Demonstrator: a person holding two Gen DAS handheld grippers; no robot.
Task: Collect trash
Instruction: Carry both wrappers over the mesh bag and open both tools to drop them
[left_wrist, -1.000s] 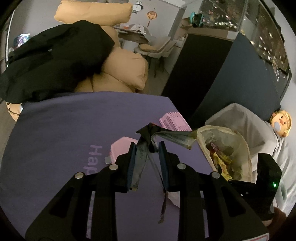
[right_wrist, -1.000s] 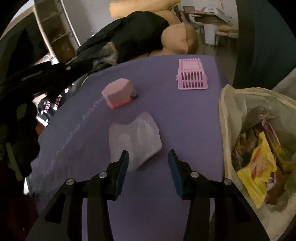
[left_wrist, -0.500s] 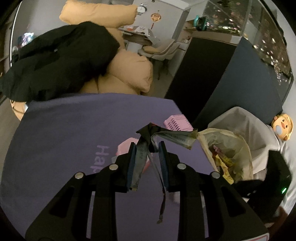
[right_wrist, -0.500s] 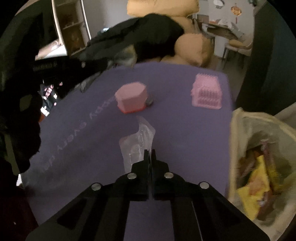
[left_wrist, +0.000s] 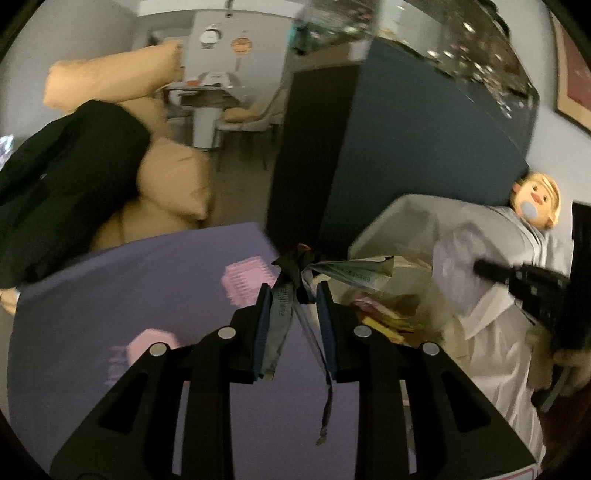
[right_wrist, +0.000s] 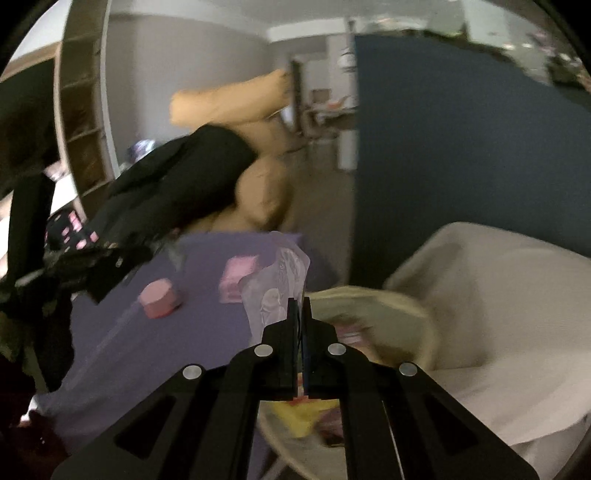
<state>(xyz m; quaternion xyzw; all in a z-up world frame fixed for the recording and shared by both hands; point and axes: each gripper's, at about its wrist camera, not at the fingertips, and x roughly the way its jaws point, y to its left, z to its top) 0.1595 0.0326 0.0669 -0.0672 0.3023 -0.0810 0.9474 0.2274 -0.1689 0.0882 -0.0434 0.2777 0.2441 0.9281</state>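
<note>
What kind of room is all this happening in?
Most likely a lived-in home living room: big tan cushions with a black jacket thrown over them, a purple-covered table, and a dining table with chairs beyond.

Both views are smeared by motion blur. In the left wrist view, the ribbed pink plastic basket (left_wrist: 245, 278) and the low pink box (left_wrist: 151, 341) are reduced to soft patches on the purple cloth-covered table (left_wrist: 110, 295), and the pale printing on the cloth cannot be read. The contents of the translucent trash bag (left_wrist: 406, 280) are partly hidden behind the black left gripper (left_wrist: 293, 308). In the right wrist view, the lower edge of the thin clear plastic wrapper (right_wrist: 275, 291) is concealed between the pressed-together fingers of the right gripper (right_wrist: 299, 321).
</note>
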